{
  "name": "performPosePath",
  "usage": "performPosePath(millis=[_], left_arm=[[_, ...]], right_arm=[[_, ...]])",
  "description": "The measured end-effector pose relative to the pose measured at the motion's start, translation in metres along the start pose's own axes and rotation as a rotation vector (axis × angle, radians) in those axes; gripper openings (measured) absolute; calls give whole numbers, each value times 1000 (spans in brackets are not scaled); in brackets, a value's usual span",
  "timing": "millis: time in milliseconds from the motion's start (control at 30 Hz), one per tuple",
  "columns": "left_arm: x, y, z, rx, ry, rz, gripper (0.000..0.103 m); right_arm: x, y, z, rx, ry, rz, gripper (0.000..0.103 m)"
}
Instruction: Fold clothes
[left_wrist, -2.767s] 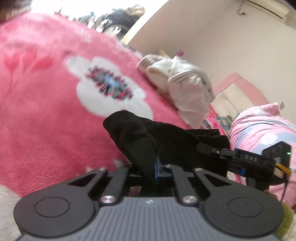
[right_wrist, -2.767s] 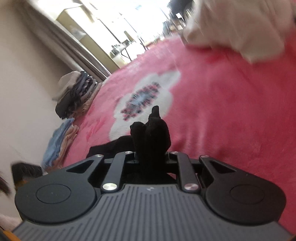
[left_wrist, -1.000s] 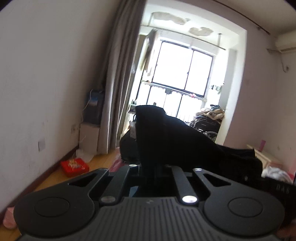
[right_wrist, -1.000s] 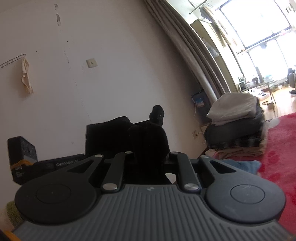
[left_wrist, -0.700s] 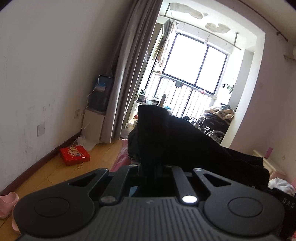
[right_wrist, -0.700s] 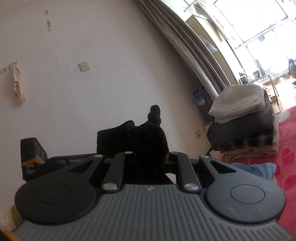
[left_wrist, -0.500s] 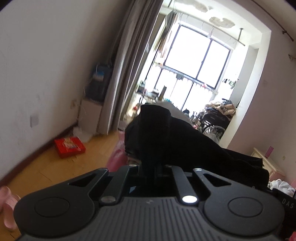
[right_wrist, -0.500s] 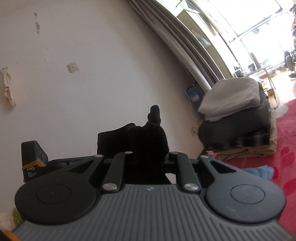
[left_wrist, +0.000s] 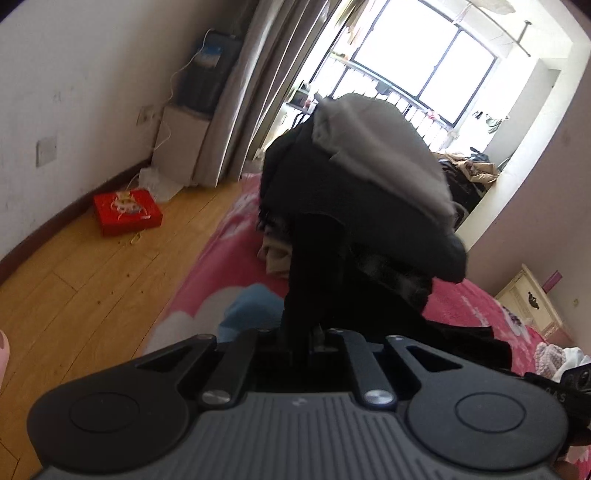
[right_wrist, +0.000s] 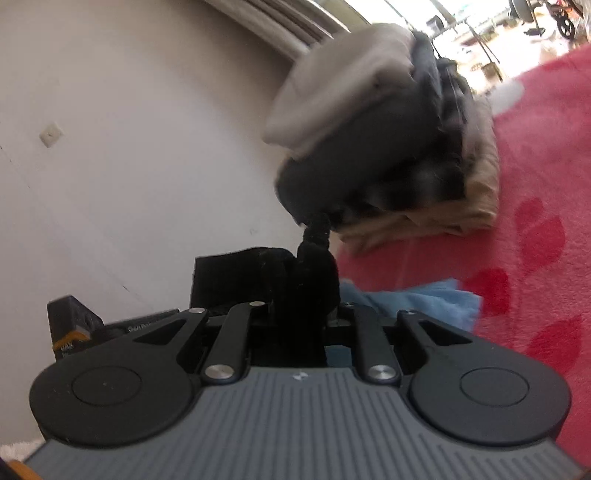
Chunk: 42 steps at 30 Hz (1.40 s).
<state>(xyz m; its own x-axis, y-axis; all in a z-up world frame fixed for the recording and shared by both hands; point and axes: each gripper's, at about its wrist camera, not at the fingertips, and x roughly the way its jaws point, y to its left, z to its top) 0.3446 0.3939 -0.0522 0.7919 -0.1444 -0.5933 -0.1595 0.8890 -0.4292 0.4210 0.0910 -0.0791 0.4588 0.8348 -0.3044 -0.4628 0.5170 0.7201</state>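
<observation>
A black garment (left_wrist: 317, 266) hangs stretched between my two grippers above the pink bed. My left gripper (left_wrist: 306, 332) is shut on one bunched end of it. The cloth runs off to the right, toward the other gripper's body (left_wrist: 569, 376) at the frame edge. In the right wrist view my right gripper (right_wrist: 299, 314) is shut on the other bunched end of the black garment (right_wrist: 295, 280), and the left gripper's body (right_wrist: 74, 328) shows at the left. Ahead of both stands a stack of folded clothes (left_wrist: 369, 177) (right_wrist: 369, 122), grey on top, dark and tan below.
A blue cloth (left_wrist: 251, 310) (right_wrist: 417, 299) lies on the pink flowered blanket (right_wrist: 535, 240) just before the stack. Left of the bed are a wooden floor (left_wrist: 74, 288) with a red box (left_wrist: 127, 210), a white wall, grey curtains and a bright window (left_wrist: 424, 81). A cream cabinet (left_wrist: 532, 299) stands far right.
Both grippers have come down and forward with the black garment still held between them. The folded stack and the pink blanket now loom much closer, and the views have tilted downward.
</observation>
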Motion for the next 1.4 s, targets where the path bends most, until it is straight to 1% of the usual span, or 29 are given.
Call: performPosePath(millis=[67, 100, 133, 167, 200, 233, 300, 367, 400, 467, 533, 600, 667, 733, 800, 867, 933, 967, 1033, 1100, 1167, 1233, 1300, 1400], left_arm=[[9, 5, -4, -20, 33, 8, 11], [12, 8, -5, -29, 41, 18, 14], [13, 11, -6, -42, 40, 20, 22], [13, 14, -5, -59, 36, 14, 23], [12, 17, -4, -77, 32, 9, 25], [12, 20, -4, -96, 32, 2, 29], [14, 27, -1, -129, 33, 4, 34], [10, 32, 2, -160, 32, 7, 38], [6, 34, 4, -171, 27, 10, 41], [-14, 36, 7, -181, -10, 13, 54], [-35, 40, 11, -184, -50, 20, 56], [-55, 48, 10, -199, -69, 43, 56], [-74, 56, 3, -210, -66, 65, 57], [-89, 63, -12, -217, -39, 92, 57], [-102, 70, -30, -231, -10, 112, 57], [-115, 73, -46, -244, 3, 139, 56], [-130, 73, -61, -245, 4, 171, 55], [-139, 69, -67, -223, -3, 178, 55], [-154, 57, -76, -156, -5, 172, 56], [-165, 44, -83, -89, 6, 149, 57], [-167, 35, -89, -46, 34, 130, 58], [-161, 30, -94, -13, 54, 140, 58], [-152, 28, -98, -6, 74, 150, 57], [-143, 30, -102, -4, 96, 164, 53]], right_arm=[[5, -7, -1, -4, 14, -9, 15], [7, -11, -1, -6, 21, -13, 17], [9, -15, -1, -9, 28, -17, 18], [11, -22, -1, 9, 30, -22, 22], [13, -30, -2, 42, 28, -27, 24], [13, -39, -1, 84, 15, -22, 25], [5, -59, -1, 203, -51, 11, 28], [-3, -79, 1, 308, -126, 1, 45], [-12, -88, 0, 355, -164, -10, 45], [-31, -94, 1, 376, -202, -20, 45], [-53, -93, 3, 363, -222, -21, 45], [-75, -83, 4, 322, -214, 5, 45], [-94, -72, 0, 305, -187, 63, 45], [-107, -60, -6, 307, -136, 123, 45], [-109, -48, -16, 322, -61, 168, 45], [-104, -37, -27, 343, 31, 189, 45], [-96, -28, -38, 364, 128, 180, 45], [-93, -24, -44, 370, 171, 163, 45], [-92, -20, -55, 382, 243, 134, 45], [-90, -18, -65, 416, 308, 117, 45], [-92, -14, -72, 429, 347, 118, 45], [-94, -9, -76, 433, 379, 115, 45], [-95, -4, -79, 432, 407, 110, 45], [-98, 4, -79, 417, 433, 111, 45]])
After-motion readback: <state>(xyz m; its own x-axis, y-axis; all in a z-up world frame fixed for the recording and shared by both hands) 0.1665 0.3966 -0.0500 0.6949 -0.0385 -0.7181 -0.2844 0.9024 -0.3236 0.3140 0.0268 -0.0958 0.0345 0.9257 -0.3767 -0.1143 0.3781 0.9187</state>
